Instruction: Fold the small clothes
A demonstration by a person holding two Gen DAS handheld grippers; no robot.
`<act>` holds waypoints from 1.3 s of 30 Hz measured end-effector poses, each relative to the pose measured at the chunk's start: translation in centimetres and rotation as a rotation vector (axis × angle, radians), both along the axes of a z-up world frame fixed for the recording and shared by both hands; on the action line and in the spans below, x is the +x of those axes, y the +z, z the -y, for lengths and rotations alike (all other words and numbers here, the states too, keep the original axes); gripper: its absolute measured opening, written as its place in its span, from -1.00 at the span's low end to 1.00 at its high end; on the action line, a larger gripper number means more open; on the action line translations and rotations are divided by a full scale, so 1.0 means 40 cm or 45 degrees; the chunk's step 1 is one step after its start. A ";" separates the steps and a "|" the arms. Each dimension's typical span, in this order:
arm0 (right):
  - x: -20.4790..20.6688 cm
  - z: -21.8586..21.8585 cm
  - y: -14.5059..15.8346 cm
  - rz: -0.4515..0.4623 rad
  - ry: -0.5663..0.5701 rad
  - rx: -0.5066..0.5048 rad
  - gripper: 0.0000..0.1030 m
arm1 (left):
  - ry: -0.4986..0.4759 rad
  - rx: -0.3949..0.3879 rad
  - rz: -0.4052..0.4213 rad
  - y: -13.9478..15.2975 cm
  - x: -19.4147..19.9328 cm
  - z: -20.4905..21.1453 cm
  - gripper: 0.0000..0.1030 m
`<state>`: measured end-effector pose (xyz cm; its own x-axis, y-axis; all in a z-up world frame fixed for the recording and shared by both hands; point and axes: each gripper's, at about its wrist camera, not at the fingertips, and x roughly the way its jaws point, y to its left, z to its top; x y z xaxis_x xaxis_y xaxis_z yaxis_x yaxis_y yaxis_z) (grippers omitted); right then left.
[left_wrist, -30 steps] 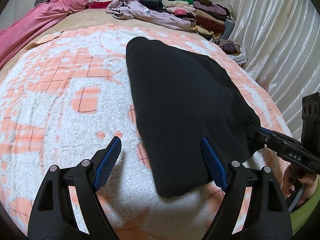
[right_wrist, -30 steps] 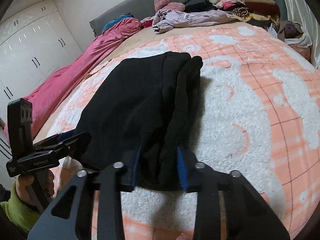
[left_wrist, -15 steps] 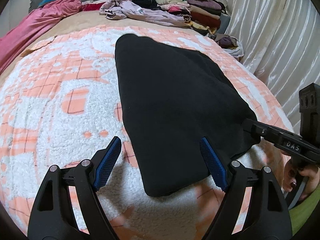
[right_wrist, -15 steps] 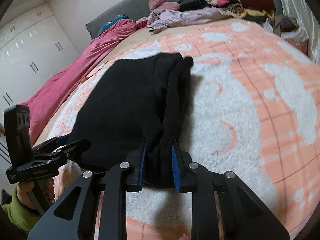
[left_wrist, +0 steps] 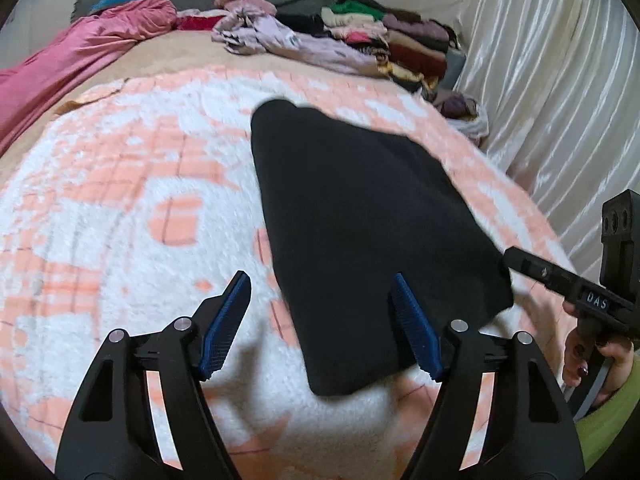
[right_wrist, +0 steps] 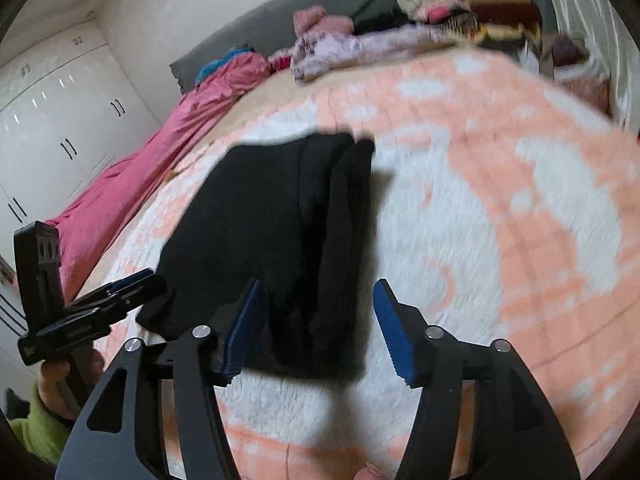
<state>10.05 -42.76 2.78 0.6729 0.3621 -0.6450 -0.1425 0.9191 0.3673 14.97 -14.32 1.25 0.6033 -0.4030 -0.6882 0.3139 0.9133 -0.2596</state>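
Note:
A black garment (left_wrist: 352,220) lies folded flat on the orange-and-white fleece blanket (left_wrist: 120,220). My left gripper (left_wrist: 320,284) hovers over its near left corner, jaws apart and closing, with the cloth's edge below them and neither pad pressing it. In the right wrist view the garment (right_wrist: 260,220) shows a doubled edge on its right side. My right gripper (right_wrist: 318,286) stands over that edge, jaws opening, cloth between them but free of the pads. Each gripper also shows in the other's view: the right gripper (left_wrist: 520,262) at the cloth's right corner, the left gripper (right_wrist: 140,284) at its left corner.
Folded clothes are stacked (left_wrist: 392,36) at the bed's far right, beside a crumpled lilac garment (left_wrist: 288,40). A pink duvet (left_wrist: 80,52) runs along the far left. A pale curtain (left_wrist: 560,100) hangs on the right, and white wardrobe doors (right_wrist: 60,120) stand to the left.
My right gripper was shut on the garment's doubled edge and has let go, its jaws now spread. The left jaws have narrowed a little. The cloth lies still.

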 end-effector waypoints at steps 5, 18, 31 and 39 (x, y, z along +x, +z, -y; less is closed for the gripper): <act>0.080 0.009 0.067 0.074 -0.020 -0.052 0.14 | -0.050 0.047 0.047 0.032 0.005 0.052 0.19; 0.421 0.005 -0.029 -0.211 -0.076 0.024 0.06 | -0.141 0.239 0.073 -0.037 0.000 0.135 0.17; 0.435 -0.038 -0.075 -0.107 -0.030 -0.218 -0.63 | -0.152 0.210 0.079 -0.038 -0.005 0.129 0.17; 0.350 -0.007 0.001 -0.023 -0.074 -0.113 -0.25 | -0.132 0.148 0.067 -0.032 -0.009 0.100 0.17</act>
